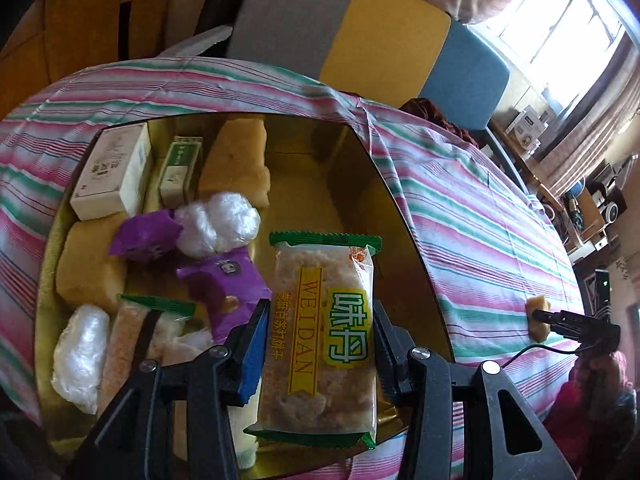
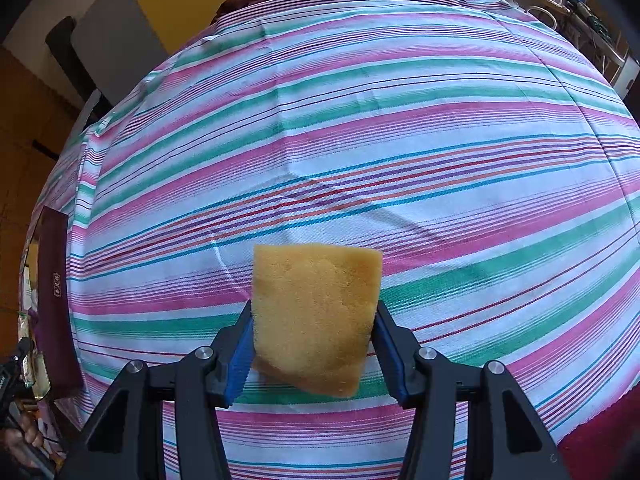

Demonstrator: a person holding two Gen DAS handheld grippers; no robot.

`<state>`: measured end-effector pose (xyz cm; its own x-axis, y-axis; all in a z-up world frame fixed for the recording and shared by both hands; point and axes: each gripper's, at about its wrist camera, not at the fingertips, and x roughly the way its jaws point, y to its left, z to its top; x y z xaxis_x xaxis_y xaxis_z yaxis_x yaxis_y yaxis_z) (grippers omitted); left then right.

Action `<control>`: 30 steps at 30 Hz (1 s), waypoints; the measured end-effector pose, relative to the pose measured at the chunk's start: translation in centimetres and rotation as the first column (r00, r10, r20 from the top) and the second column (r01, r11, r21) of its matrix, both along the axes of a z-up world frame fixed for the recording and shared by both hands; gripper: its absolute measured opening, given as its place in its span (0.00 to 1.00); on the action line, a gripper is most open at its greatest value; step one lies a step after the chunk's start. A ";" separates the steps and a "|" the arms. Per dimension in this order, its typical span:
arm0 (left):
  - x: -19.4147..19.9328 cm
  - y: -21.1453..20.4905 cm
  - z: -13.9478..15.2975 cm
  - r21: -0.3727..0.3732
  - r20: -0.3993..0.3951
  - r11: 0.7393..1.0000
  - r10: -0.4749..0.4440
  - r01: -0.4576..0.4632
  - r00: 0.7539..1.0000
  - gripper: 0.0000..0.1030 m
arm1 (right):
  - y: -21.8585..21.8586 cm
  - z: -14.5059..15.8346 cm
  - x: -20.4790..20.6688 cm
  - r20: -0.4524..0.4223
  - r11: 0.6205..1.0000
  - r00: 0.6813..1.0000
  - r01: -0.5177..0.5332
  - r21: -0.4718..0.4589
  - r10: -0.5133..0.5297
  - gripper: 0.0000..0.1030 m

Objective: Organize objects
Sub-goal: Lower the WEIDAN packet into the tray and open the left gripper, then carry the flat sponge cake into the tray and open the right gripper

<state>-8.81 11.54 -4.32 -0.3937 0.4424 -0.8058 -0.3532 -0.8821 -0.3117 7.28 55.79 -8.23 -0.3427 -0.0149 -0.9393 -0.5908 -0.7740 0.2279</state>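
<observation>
Our left tongs [image 1: 318, 344], tilted down, clamp a cracker pack [image 1: 320, 344] over the tray [image 1: 320, 168]; right tongs [image 2: 314, 344] clamp a sponge [image 2: 314, 312], seen at 3 o'clock from the left wrist.

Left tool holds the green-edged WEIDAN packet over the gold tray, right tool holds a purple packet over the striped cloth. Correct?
Not quite. The right tool grips a yellow sponge, not a purple packet, as the right wrist view shows. The rest stands.

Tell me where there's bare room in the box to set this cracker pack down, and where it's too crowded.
The left gripper holds the cracker pack over the box. The bare gold floor lies on the box's right side, between the tall sponge and the right wall. The left side is crowded: white cartons, purple packets and plastic wads.
</observation>
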 end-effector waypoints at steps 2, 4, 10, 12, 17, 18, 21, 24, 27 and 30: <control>0.0 0.9 -0.7 -0.014 0.018 1.000 -0.014 0.014 1.000 0.46 | 0.0 0.0 0.0 0.000 1.000 1.000 0.001 -0.001 -0.001 0.53; -0.1 1.6 -1.5 -0.040 0.028 0.999 -0.022 0.023 0.999 0.46 | 0.0 0.0 0.0 0.000 1.000 1.000 0.000 0.001 0.000 0.53; -0.2 3.0 -2.6 -0.108 0.007 0.993 -0.035 0.036 0.999 0.46 | 0.0 0.0 0.0 0.001 1.000 1.000 -0.001 0.002 0.001 0.53; 0.0 3.1 -2.6 -0.112 0.001 0.993 -0.039 0.039 0.999 0.50 | 0.1 0.0 0.0 0.001 1.000 1.000 -0.001 0.001 0.001 0.53; 0.0 2.9 -2.3 -0.110 -0.011 0.993 -0.041 0.040 0.999 0.52 | 0.1 0.0 0.0 0.001 1.000 1.000 -0.001 0.001 0.001 0.53; 0.0 2.8 -2.2 -0.109 -0.015 0.993 -0.037 0.035 0.999 0.52 | 0.1 0.0 0.0 0.001 1.000 1.000 -0.001 0.001 0.001 0.53; 0.0 2.1 -1.3 -0.113 -0.049 0.993 -0.020 0.014 0.999 0.52 | 0.0 0.0 0.0 0.002 1.000 1.000 -0.003 0.005 0.003 0.53; 0.7 0.9 0.6 -0.125 -0.120 0.992 -0.001 -0.014 0.993 0.54 | -0.5 0.6 -0.3 0.017 0.999 1.000 -0.014 0.047 0.013 0.53; 1.3 -0.7 2.4 -0.138 -0.208 0.989 0.031 -0.060 0.978 0.66 | -2.3 2.6 -1.1 -0.037 0.998 0.999 -0.028 0.050 0.030 0.53; 1.5 -2.8 3.5 -0.143 -0.250 0.983 0.076 -0.114 0.965 0.66 | -6.4 5.4 -3.5 -0.119 0.990 0.985 -0.121 0.067 0.128 0.53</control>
